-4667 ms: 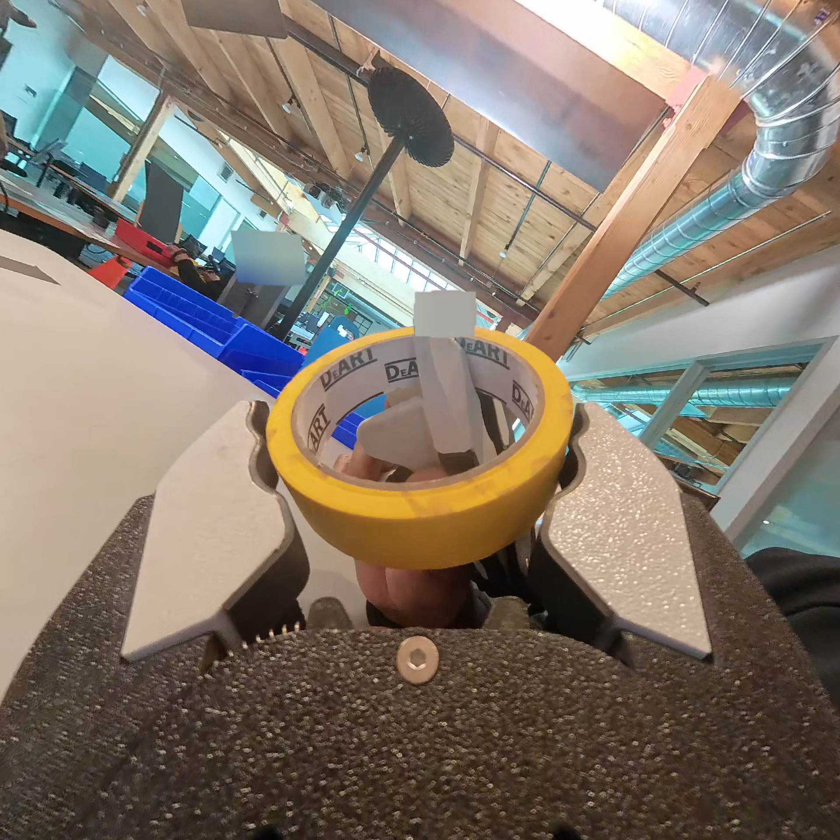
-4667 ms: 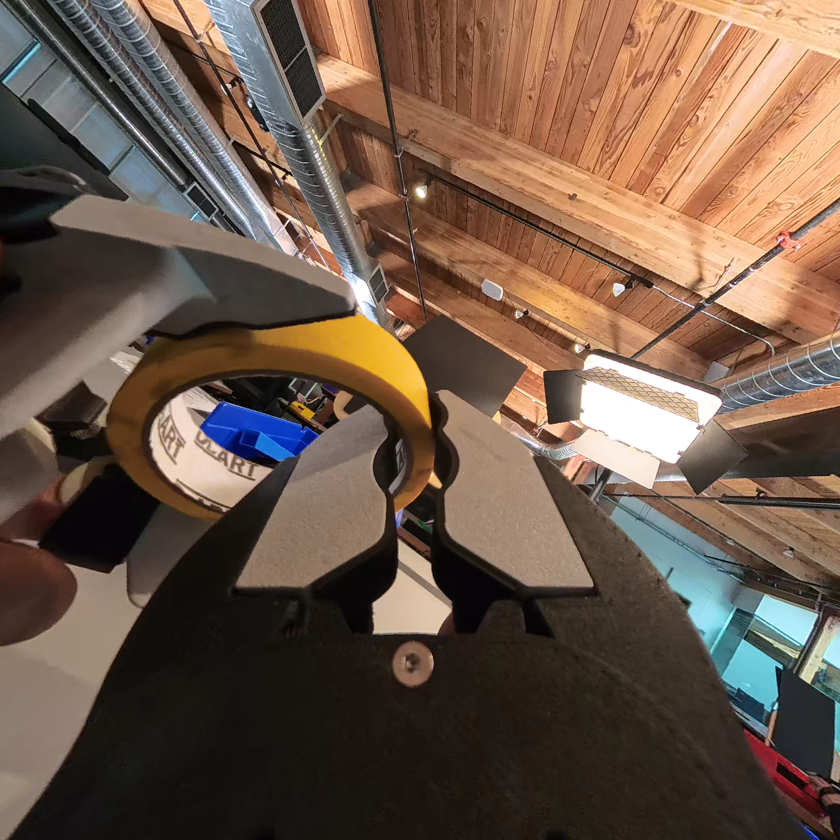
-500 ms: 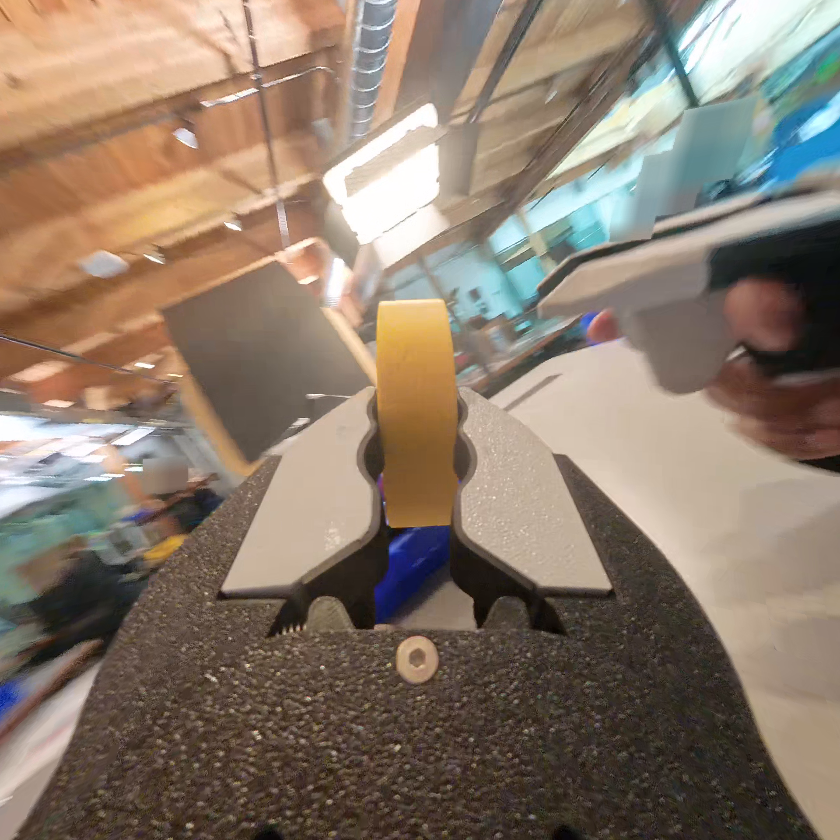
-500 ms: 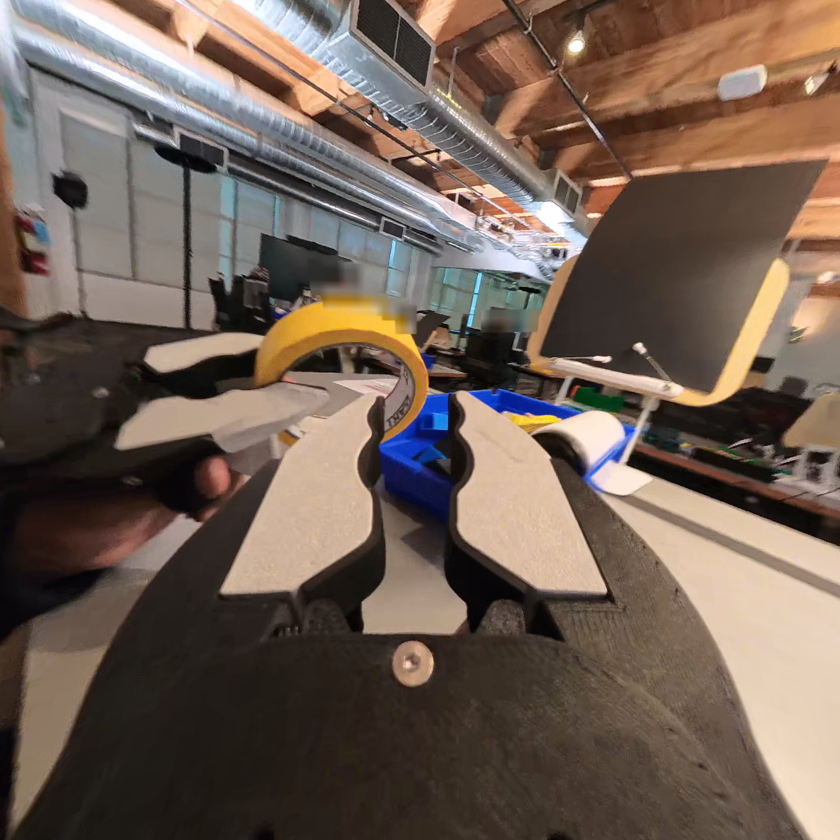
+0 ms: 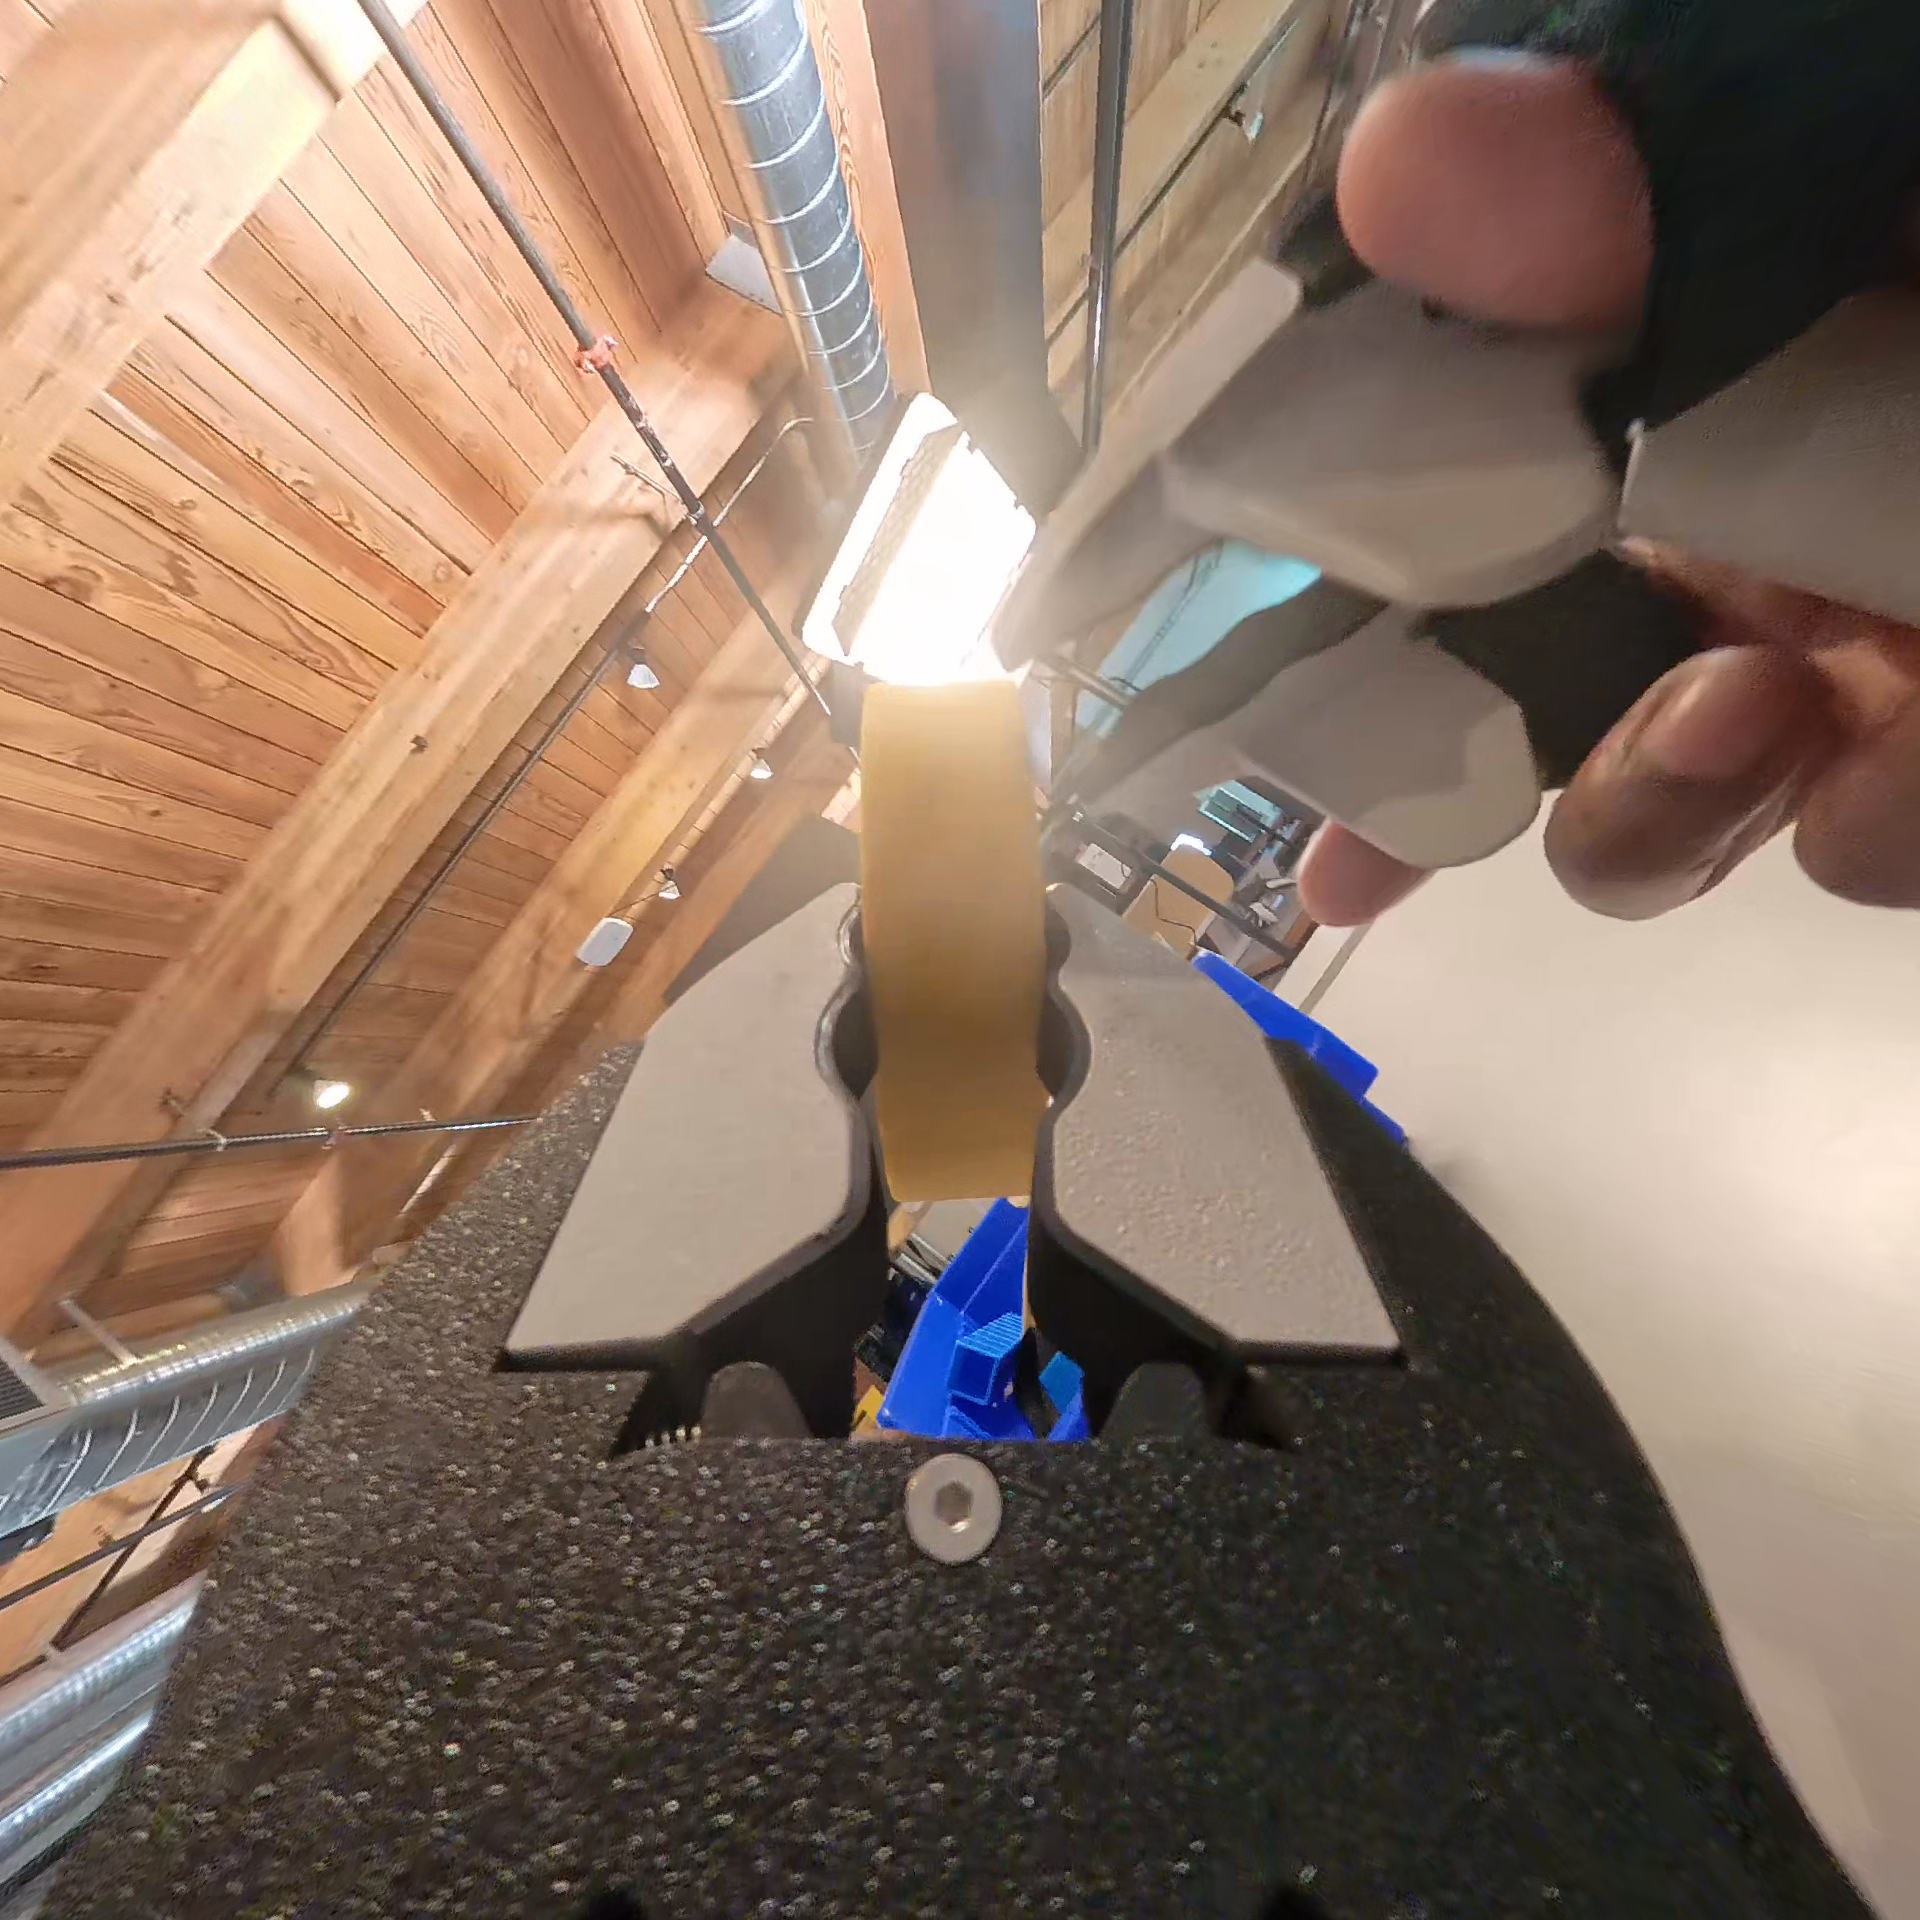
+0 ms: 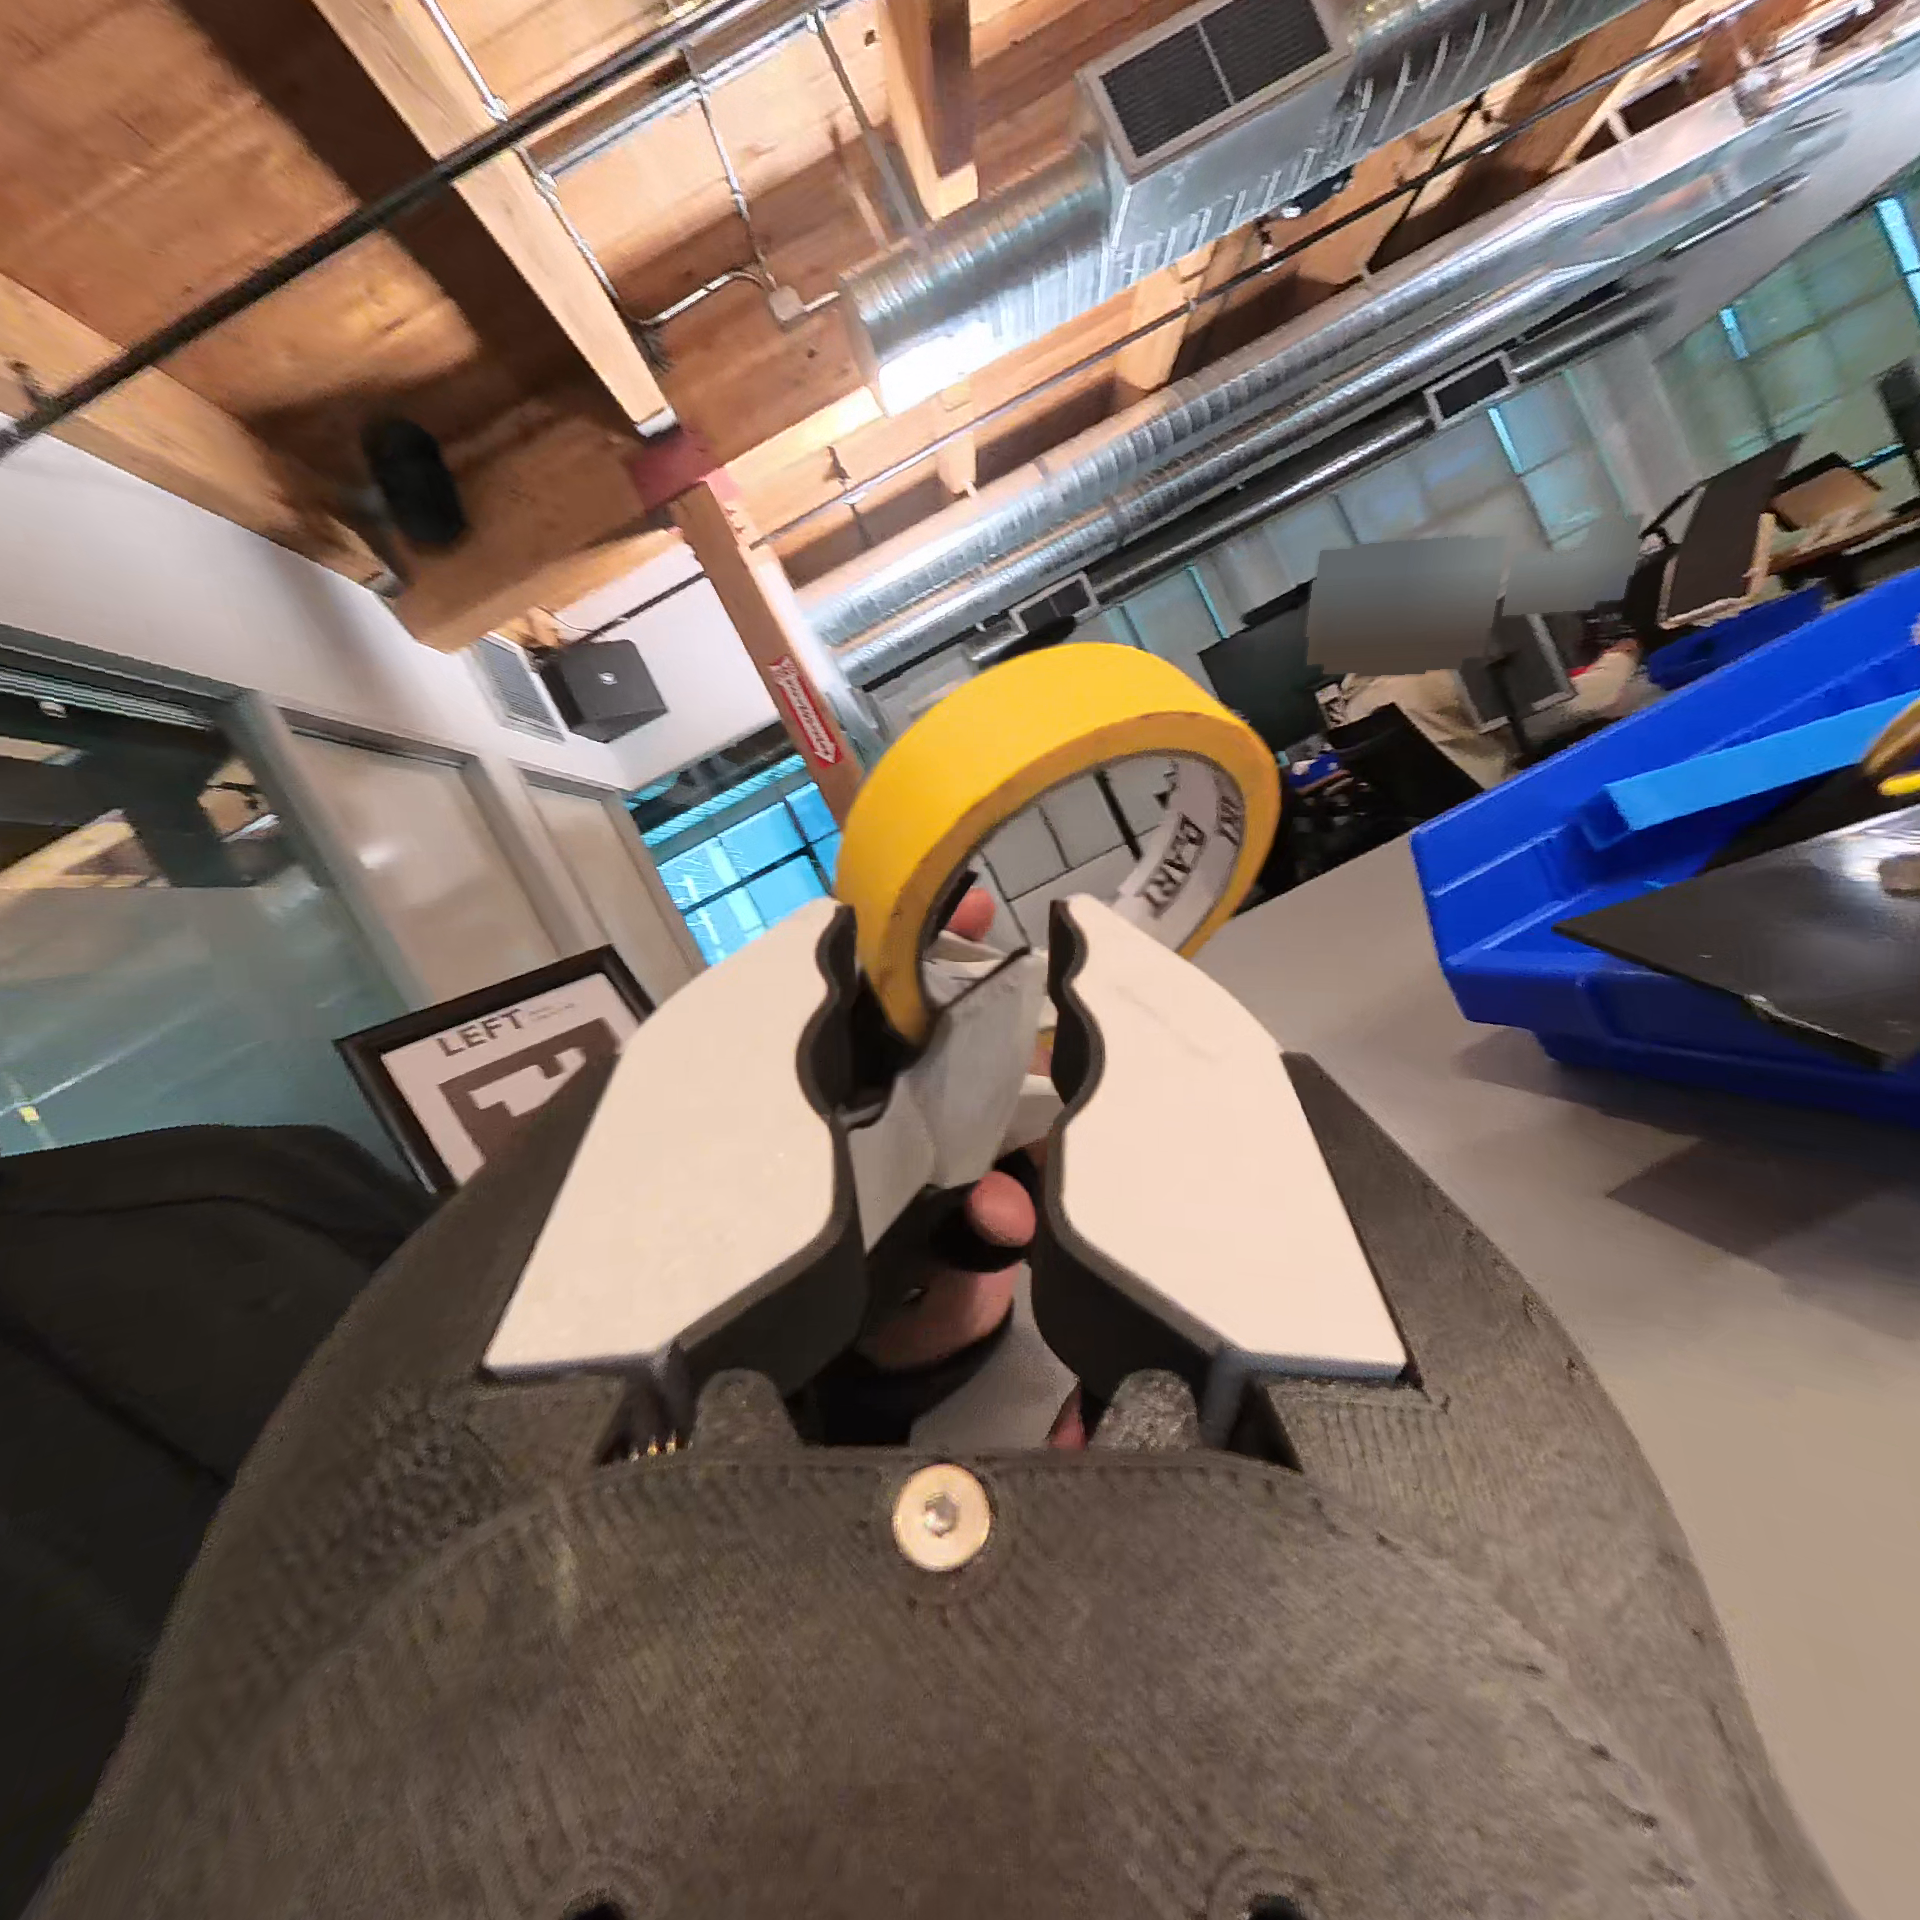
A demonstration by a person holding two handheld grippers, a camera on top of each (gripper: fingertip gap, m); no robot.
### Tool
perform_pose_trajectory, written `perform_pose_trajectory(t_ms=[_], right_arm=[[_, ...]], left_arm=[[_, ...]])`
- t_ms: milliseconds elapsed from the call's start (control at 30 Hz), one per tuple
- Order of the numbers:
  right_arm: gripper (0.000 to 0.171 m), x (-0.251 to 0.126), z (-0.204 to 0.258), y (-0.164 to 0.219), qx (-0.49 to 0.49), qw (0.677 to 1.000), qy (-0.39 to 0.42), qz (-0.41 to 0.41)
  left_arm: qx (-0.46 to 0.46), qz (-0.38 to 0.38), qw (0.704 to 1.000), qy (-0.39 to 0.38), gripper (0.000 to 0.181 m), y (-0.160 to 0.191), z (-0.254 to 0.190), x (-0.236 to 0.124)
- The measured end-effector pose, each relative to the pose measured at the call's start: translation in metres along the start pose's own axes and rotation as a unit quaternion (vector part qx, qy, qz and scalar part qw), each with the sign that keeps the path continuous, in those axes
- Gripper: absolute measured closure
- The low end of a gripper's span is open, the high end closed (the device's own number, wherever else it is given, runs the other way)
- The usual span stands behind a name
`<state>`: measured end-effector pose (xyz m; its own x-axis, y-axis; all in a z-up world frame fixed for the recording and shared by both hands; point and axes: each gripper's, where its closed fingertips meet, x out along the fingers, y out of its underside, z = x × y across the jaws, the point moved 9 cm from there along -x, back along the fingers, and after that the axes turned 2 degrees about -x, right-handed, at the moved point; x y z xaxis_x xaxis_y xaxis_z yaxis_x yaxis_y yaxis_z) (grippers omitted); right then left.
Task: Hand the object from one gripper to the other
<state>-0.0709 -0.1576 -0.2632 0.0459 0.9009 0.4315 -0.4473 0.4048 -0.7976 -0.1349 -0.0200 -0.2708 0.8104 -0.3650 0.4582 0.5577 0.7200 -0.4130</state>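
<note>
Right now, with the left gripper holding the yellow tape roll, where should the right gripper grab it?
Probably the free top arc of the yellow tape roll, opposite where the left gripper clamps its flat sides. The right gripper is open; bring it from above, one finger through the hole and one outside, pinching the band.

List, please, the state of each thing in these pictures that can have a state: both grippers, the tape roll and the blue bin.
left gripper: shut on the tape roll, clamping its two flat sides.
tape roll: held in the air, not yet gripped by the other gripper.
right gripper: open, fingers near the roll's lower rim; contact cannot be told.
blue bin: standing on the table, open top, things inside.
</note>
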Motion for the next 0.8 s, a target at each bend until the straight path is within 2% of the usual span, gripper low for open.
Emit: perform_pose_trajectory(t_ms=[200,300,433,500,667,800], right_arm=[[0.135,0.004,0.003,0.003,0.013,0.999,-0.028,0.013],[0.141,0.005,0.005,0.004,-0.002,0.999,-0.031,0.016],[0.15,0.006,0.01,0.004,-0.092,0.995,0.022,0.023],[0.151,0.007,0.013,0.004,-0.142,0.988,0.053,0.029],[0.16,0.002,0.011,-0.002,-0.293,0.933,0.208,0.034],[0.16,0.011,0.005,0.01,-0.421,0.845,0.302,0.134]], left_arm=[[0.008,-0.018,0.999,0.037,0.152,-0.003,-0.007,0.0],[0.008,-0.026,0.999,0.047,0.151,-0.006,-0.011,-0.002],[-0.074,-0.009,0.99,0.116,0.143,0.002,-0.014,0.0],[-0.114,0.001,0.984,0.139,0.131,0.005,-0.012,0.001],[-0.216,0.007,0.957,0.196,0.118,0.013,-0.006,0.0],[-0.352,-0.012,0.914,0.201,0.114,0.02,0.013,-0.002]])
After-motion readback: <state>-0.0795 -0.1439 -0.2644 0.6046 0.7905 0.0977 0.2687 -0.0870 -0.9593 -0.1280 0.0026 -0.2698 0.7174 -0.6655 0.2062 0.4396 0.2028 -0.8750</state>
